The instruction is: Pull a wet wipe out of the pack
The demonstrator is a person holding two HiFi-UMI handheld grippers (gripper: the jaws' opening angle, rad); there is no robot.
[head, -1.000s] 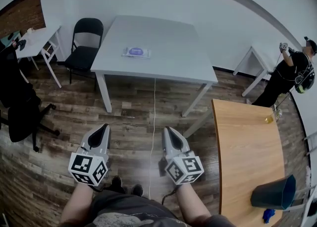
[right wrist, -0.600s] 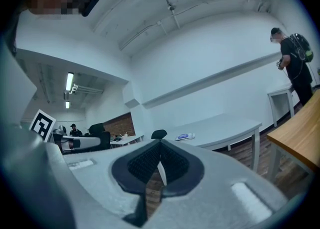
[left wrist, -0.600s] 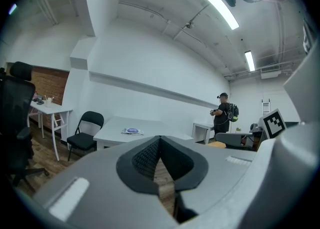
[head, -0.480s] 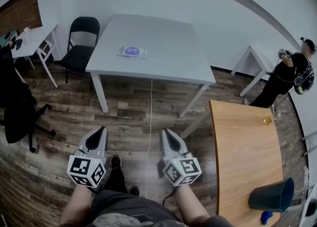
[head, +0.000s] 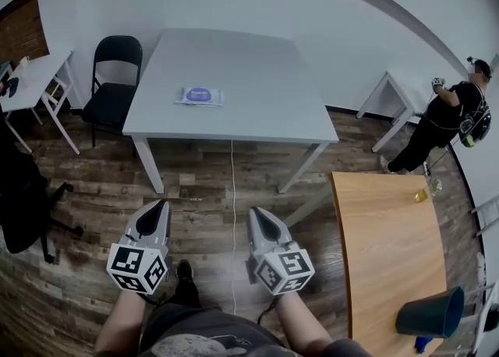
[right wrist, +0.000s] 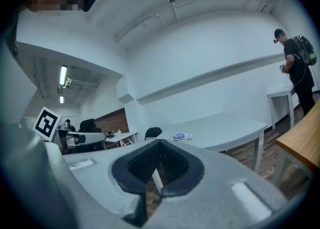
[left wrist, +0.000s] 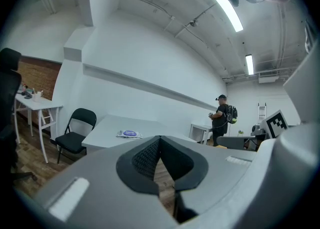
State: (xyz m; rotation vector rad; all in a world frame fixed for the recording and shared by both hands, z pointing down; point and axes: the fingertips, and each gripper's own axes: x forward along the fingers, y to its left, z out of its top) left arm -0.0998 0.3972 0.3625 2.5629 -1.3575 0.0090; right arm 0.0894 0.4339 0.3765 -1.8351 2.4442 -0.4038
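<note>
A flat wet wipe pack (head: 199,96) with a purple round label lies on the grey table (head: 257,75) ahead, well beyond both grippers. The same pack (left wrist: 129,133) shows small in the left gripper view, and the pack (right wrist: 180,136) in the right gripper view too. My left gripper (head: 158,208) and right gripper (head: 255,216) are held side by side over the wooden floor, short of the table's near edge. Both point toward the table, shut and with nothing between their jaws.
A black folding chair (head: 113,79) stands left of the table. A white desk (head: 31,83) and a black office chair (head: 23,199) are at the far left. At right is a wooden table (head: 390,254) with a dark bin (head: 433,312). A person (head: 452,118) stands at the far right.
The table and pack have drawn nearer and lower in the head view as I moved toward them. Both grippers stay shut, side by side.
</note>
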